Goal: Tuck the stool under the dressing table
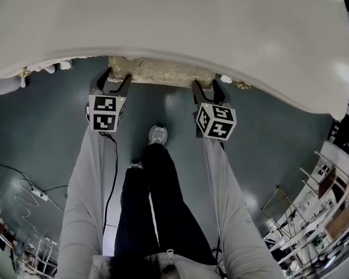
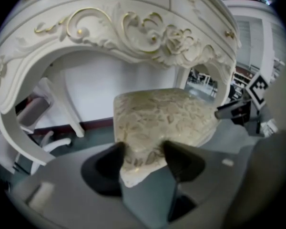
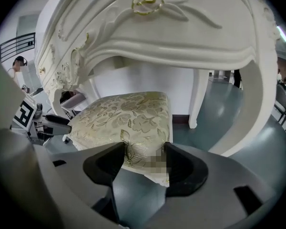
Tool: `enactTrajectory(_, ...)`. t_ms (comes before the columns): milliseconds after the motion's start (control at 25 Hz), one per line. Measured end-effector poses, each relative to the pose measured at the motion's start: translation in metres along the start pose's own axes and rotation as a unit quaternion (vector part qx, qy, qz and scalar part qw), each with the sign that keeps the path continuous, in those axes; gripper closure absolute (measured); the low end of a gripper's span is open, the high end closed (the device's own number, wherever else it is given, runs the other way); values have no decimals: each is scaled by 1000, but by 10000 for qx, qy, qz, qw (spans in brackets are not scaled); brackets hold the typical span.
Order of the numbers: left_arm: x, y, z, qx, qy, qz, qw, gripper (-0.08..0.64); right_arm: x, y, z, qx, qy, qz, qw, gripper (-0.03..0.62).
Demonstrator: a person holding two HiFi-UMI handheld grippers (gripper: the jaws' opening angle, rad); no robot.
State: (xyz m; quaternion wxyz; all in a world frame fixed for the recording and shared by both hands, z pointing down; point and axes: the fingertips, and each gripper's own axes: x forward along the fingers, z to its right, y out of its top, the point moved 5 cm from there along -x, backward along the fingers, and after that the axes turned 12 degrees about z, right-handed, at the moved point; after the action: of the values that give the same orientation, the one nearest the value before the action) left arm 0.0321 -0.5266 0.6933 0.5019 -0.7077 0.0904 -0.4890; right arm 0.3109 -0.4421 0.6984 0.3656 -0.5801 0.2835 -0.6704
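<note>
The stool's cream, gold-patterned cushion (image 1: 163, 71) shows as a strip at the near edge of the white dressing table (image 1: 163, 22), most of it hidden beneath the top. My left gripper (image 1: 113, 78) is shut on the cushion's near left corner and my right gripper (image 1: 208, 87) on its near right corner. In the left gripper view the cushion (image 2: 162, 118) sits under the carved, gilded apron (image 2: 133, 30), its corner pinched in the left gripper (image 2: 143, 159). The right gripper view has the cushion (image 3: 126, 116) below the table's arch (image 3: 181, 42), its corner inside the right gripper (image 3: 144, 161).
The person's legs and one shoe (image 1: 157, 134) stand on the grey-green floor behind the stool. A cable and power strip (image 1: 38, 193) lie at the left; metal racks (image 1: 314, 214) stand at the right. A white table leg (image 3: 199, 99) rises right of the stool.
</note>
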Motion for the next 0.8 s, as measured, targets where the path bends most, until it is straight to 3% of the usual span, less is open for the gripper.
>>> enactTrajectory(440,10,14,-12,35,62,24,10000,282,13,14,1,50,54,-8,10000,334)
enactTrajectory(560,0,18,-9,209,171,105,9996,334,7,16,-5,49,100,8,9999,353)
enactTrajectory(680,-13,23,-6,344,420,227,9983,517,-4,19,-13,-31,189,72,9998,511)
enactTrajectory(760,-19,28,-3,299,446,354,9979,549,-12,23,-17,-81,227,155,9996,591)
enactTrajectory(800,-23,32,-2,297,429,418,9978,551,-17,26,-20,-85,260,199,9994,594)
